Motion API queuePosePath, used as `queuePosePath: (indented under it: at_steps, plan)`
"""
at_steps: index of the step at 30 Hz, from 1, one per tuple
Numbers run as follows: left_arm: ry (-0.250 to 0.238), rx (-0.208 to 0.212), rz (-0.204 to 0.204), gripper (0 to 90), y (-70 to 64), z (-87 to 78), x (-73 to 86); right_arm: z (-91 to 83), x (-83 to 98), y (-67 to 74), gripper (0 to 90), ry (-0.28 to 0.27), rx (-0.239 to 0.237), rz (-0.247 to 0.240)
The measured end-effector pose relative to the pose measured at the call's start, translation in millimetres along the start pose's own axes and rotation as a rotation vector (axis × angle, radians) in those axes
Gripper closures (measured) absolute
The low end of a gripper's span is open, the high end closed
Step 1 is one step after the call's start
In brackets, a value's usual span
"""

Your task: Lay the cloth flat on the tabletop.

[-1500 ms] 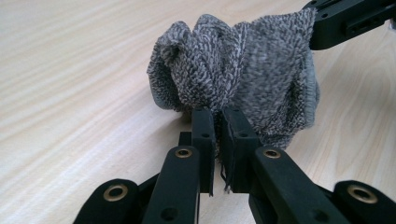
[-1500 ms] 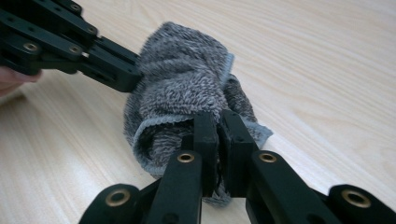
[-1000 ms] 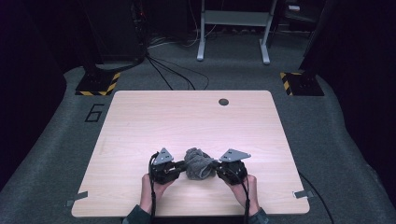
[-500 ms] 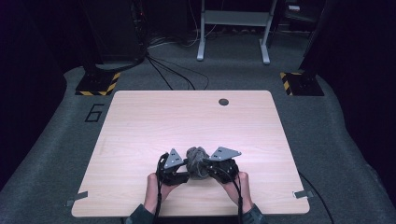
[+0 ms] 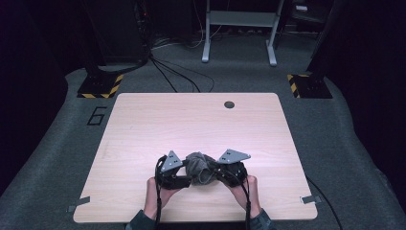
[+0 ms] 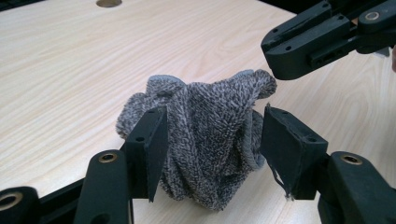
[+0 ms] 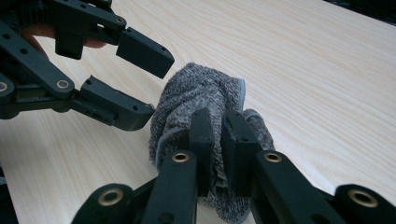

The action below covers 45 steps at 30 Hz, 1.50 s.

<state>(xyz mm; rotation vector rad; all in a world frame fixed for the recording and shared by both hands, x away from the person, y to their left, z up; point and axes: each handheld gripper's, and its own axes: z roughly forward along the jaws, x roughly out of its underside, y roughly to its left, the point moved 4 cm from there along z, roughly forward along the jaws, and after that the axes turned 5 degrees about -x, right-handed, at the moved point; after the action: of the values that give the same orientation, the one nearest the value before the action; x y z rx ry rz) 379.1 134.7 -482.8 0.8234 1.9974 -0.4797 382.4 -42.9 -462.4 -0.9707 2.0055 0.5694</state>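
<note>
Crumpled grey terry cloth point(image 5: 199, 168) lies on the pale wooden surface point(image 5: 191, 124), near edge. Right gripper point(image 7: 215, 140) – jaws pinched tight on a cloth fold. Left gripper point(image 6: 212, 135) – jaws just been opening, cloth between them, unpressed.

Grey towel point(image 6: 205, 140), black grippers, pale wood table point(image 5: 201, 120).

Your forearms enter from bottom edge of high view, hands close together low over near table edge. Your left gripper point(image 6: 212, 128): jaws have just been opening, now stand apart either side of grey cloth point(image 6: 205, 140), pads not pressing it. Your right gripper point(image 7: 215, 140): jaws nearly together, pinching fold of same cloth, tips facing left gripper.
</note>
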Motion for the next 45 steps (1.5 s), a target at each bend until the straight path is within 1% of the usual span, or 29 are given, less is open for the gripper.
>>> queuePosePath:
  at_steps: [3,4,7,9,10,11,13,14,16,17,18,19,20,21,22,23,24,25,27,28,29,31,32,33,34,36,38,41,45]
  plan:
    - [0.006,0.002,0.012,41.2,-2.8,3.6,-0.5,-0.4,1.9,-1.9,81.9,0.002,0.002,0.001]
    - [0.008,0.004,0.015,41.0,-5.3,7.5,-1.5,-1.3,3.7,-3.5,81.3,0.001,0.006,0.011]
    - [0.020,0.003,0.023,40.7,-5.4,14.2,-3.8,-4.5,6.2,-5.5,79.5,-0.001,0.009,0.023]
    - [0.020,-0.008,0.032,39.4,-4.6,18.1,-7.2,-6.9,8.3,-7.4,78.1,-0.005,0.017,0.035]
    - [0.025,-0.006,0.032,38.6,-4.5,19.8,-9.3,-8.3,10.1,-9.2,77.2,-0.002,0.020,0.035]
    - [0.027,-0.008,0.034,37.6,-4.5,21.3,-11.3,-9.8,12.5,-10.4,75.4,-0.001,0.022,0.047]
    - [0.034,-0.013,0.051,37.9,-5.3,24.2,-13.9,-12.4,17.9,-12.4,72.4,0.005,0.019,0.064]
    - [0.047,-0.007,0.059,38.2,-5.4,25.4,-14.3,-13.4,21.1,-12.0,69.9,0.007,0.018,0.076]
    - [0.050,-0.006,0.059,42.8,-6.7,28.0,-13.6,-12.7,28.3,-10.5,65.7,0.037,-0.008,0.084]
    - [0.050,-0.006,0.059,46.8,-6.7,28.0,-13.6,-12.7,28.3,-10.5,65.7,0.037,-0.008,0.084]
    - [0.040,-0.009,0.051,51.7,-6.4,29.1,-12.9,-6.2,36.6,-8.2,59.7,0.067,-0.027,0.087]
    - [0.032,-0.010,0.041,55.6,-5.8,29.3,-12.8,-3.1,38.8,-7.4,58.7,0.082,-0.033,0.088]
    - [0.027,-0.011,0.035,58.7,-4.6,29.3,-12.9,1.9,41.1,-5.7,56.7,0.093,-0.042,0.093]
    - [0.017,-0.011,0.020,61.0,-3.8,29.0,-13.1,7.4,42.3,-4.6,52.4,0.101,-0.045,0.088]
    - [-0.001,-0.022,0.008,62.0,-2.9,28.9,-13.2,12.9,42.5,-3.5,50.4,0.110,-0.041,0.096]
    - [-0.011,-0.019,0.006,64.0,-1.9,27.8,-13.3,18.3,42.0,-2.9,49.5,0.109,-0.041,0.099]
    - [-0.023,-0.021,0.005,65.4,-0.9,27.2,-13.3,23.2,40.9,-2.1,49.8,0.104,-0.040,0.098]
    - [-0.029,-0.019,-0.004,66.8,-0.3,26.0,-13.0,27.1,40.1,-1.5,52.6,0.117,-0.038,0.088]
    - [-0.042,-0.022,-0.016,70.7,1.7,23.1,-12.0,34.5,39.1,-1.5,62.7,0.143,-0.030,0.064]
    - [-0.056,-0.034,-0.021,71.7,3.1,21.9,-11.4,37.2,39.1,-2.2,68.9,0.149,-0.032,0.058]
    - [-0.061,-0.038,-0.027,73.3,4.8,19.7,-10.3,38.9,39.2,-3.5,73.3,0.142,-0.023,0.055]
    - [-0.078,-0.046,-0.049,75.5,8.0,16.1,-8.4,39.6,39.7,-5.7,81.2,0.144,-0.017,0.063]
    - [-0.091,-0.051,-0.060,76.1,9.4,14.6,-7.6,39.2,39.9,-6.2,83.2,0.140,-0.008,0.082]
    - [-0.090,-0.053,-0.066,76.9,10.4,13.0,-6.6,38.3,40.2,-7.3,84.4,0.140,-0.005,0.089]
    - [-0.094,-0.058,-0.062,77.0,11.9,11.6,-5.9,37.2,40.1,-9.4,84.8,0.137,0.000,0.080]
    - [-0.091,-0.059,-0.065,77.5,13.6,8.4,-3.9,34.1,39.8,-10.8,85.2,0.131,0.008,0.092]
    - [-0.105,-0.078,-0.072,78.3,16.1,6.7,-2.1,30.7,38.6,-13.6,85.4,0.119,0.019,0.087]
    - [-0.113,-0.076,-0.096,79.3,20.1,5.2,0.4,24.3,35.8,-17.7,86.0,0.095,0.033,0.093]
    - [-0.105,-0.073,-0.100,79.4,22.4,4.7,2.3,15.7,31.3,-19.6,86.3,0.077,0.055,0.089]
